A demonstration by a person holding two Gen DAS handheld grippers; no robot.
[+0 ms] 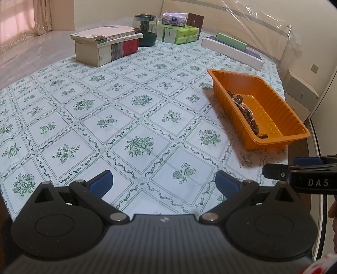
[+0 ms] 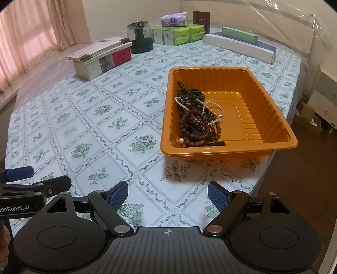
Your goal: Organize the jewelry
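Observation:
An orange plastic tray (image 2: 271, 109) stands on the patterned tablecloth near the table's right edge. A tangled heap of jewelry (image 2: 198, 118) lies against its left wall: dark wooden bead strings, a white pearl necklace and a black piece. The left wrist view shows the same tray (image 1: 273, 103) at the right with the jewelry (image 1: 245, 109) inside. My right gripper (image 2: 167, 197) hovers open over the cloth in front of the tray, nothing between its blue pads. My left gripper (image 1: 164, 183) is open too, left of the tray, empty. Each gripper shows at the edge of the other's view.
At the back stand a stack of books (image 2: 101, 57), a dark glass jar (image 2: 140, 38), green tissue packs (image 2: 179, 33) with a purple pack on top, a brown box (image 2: 201, 19) and long flat boxes (image 2: 240, 45). Floor lies beyond the table's right edge (image 2: 261, 175).

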